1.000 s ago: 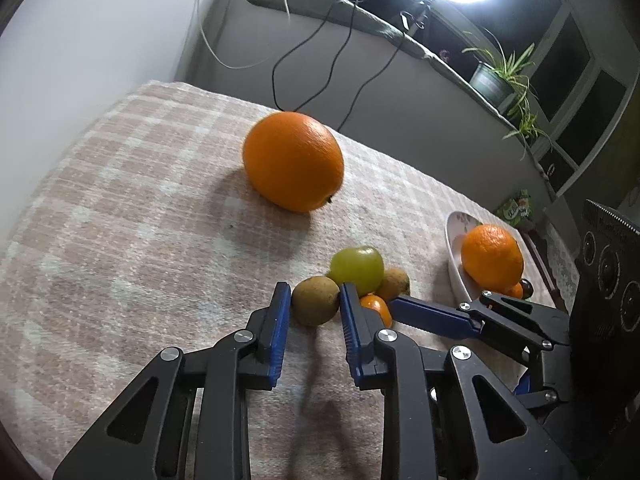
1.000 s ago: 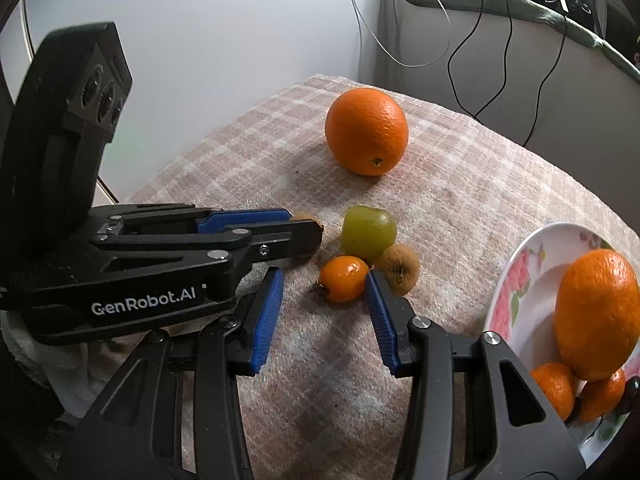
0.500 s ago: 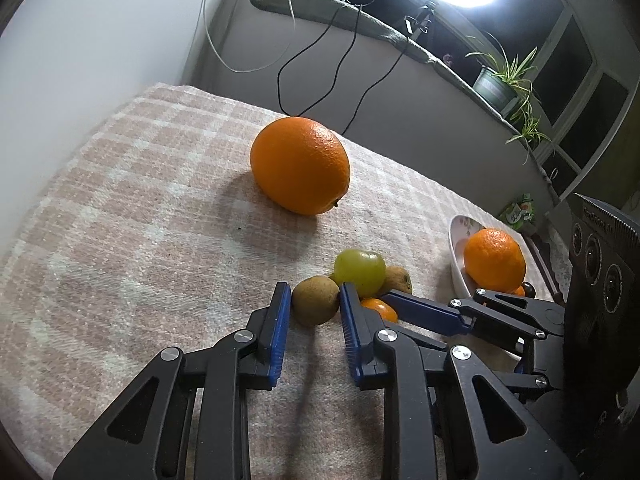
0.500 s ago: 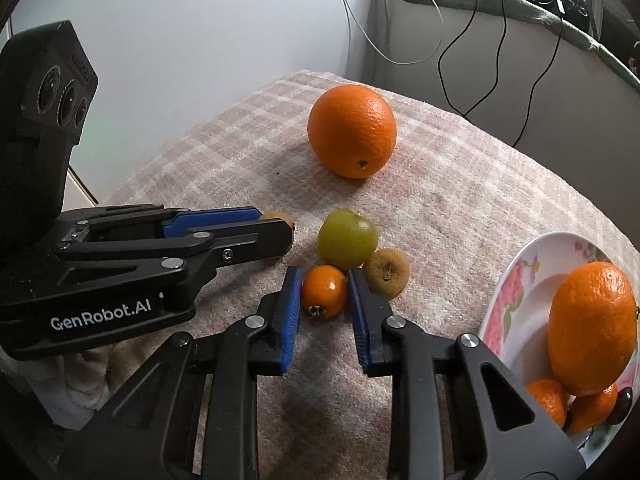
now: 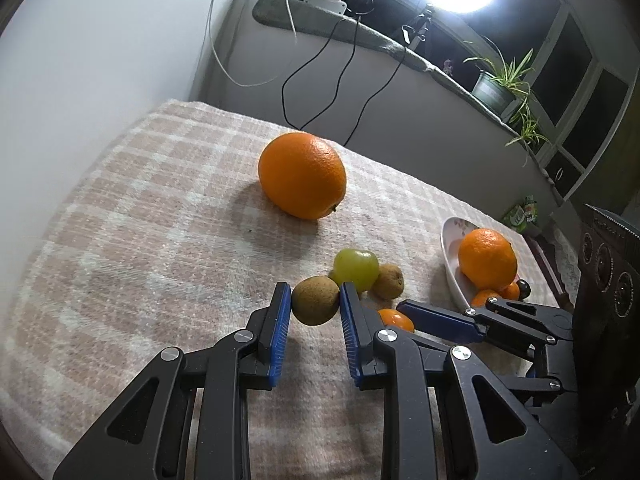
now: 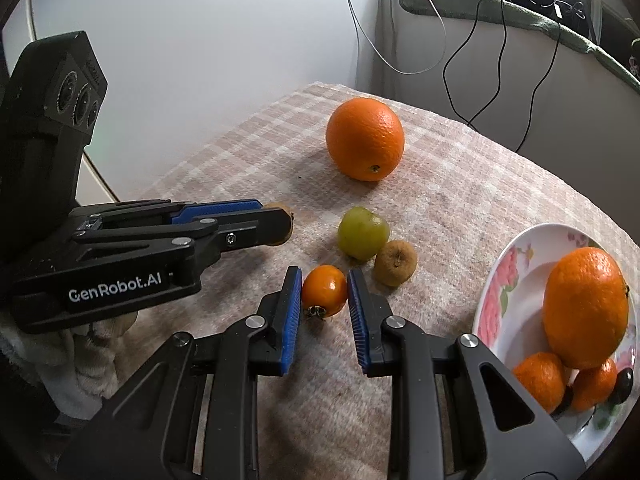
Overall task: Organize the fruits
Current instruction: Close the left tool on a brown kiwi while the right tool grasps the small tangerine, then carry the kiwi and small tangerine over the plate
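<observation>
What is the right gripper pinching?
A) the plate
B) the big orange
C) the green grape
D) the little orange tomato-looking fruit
D: the right gripper has its blue pads pressed on both sides of the little orange fruit, while the green grape and big orange sit untouched.

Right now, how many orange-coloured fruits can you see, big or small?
5. One big orange sits alone on the cloth; another big orange and two small ones lie on the plate; a small orange fruit is between the right gripper's jaws. The plate may hide more.

White "GenRobot.AI" on left gripper (image 6: 280,224) body; green packet (image 5: 522,214) print unreadable, probably blur.
</observation>
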Motion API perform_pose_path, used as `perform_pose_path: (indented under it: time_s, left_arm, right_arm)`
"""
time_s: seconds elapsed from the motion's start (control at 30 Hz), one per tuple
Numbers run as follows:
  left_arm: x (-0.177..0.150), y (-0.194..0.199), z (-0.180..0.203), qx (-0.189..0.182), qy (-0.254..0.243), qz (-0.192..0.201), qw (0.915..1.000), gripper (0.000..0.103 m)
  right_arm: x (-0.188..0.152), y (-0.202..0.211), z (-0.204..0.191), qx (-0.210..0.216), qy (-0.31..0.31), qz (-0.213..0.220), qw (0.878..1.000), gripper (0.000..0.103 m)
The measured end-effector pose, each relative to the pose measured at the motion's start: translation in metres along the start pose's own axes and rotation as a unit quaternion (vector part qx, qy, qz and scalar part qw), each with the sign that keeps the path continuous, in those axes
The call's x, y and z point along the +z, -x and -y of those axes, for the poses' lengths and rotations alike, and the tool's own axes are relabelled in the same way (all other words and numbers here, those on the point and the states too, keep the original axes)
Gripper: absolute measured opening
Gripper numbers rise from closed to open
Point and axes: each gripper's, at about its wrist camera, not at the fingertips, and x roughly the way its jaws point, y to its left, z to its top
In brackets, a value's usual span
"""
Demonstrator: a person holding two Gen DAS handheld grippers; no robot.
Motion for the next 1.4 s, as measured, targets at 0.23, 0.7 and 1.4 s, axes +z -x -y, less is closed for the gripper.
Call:
perform_pose_path:
  time_s: [0.23, 0.7, 1.4]
  left_arm:
    - [-0.006, 0.010, 0.008, 0.007, -0.010, 0.009, 0.9999, 0.023]
    - [-0.021, 0.029, 0.058, -0.007, -0.054, 0.034, 0.9980, 0.023]
    - [-0.039, 0.007, 0.138, -0.046, -0.106, 0.027, 0.9929, 0.023]
  right_arm:
    - [-0.006, 0.018, -0.005, 0.008, -0.001, 0.011, 1.000, 0.024]
    - [-0.028, 0.078, 0.006, 0.011, -0.013, 0.052, 0.999, 0.024]
    - [-0.070, 0.141, 0.090, -0.029, -0.102, 0.094, 0.990, 0.024]
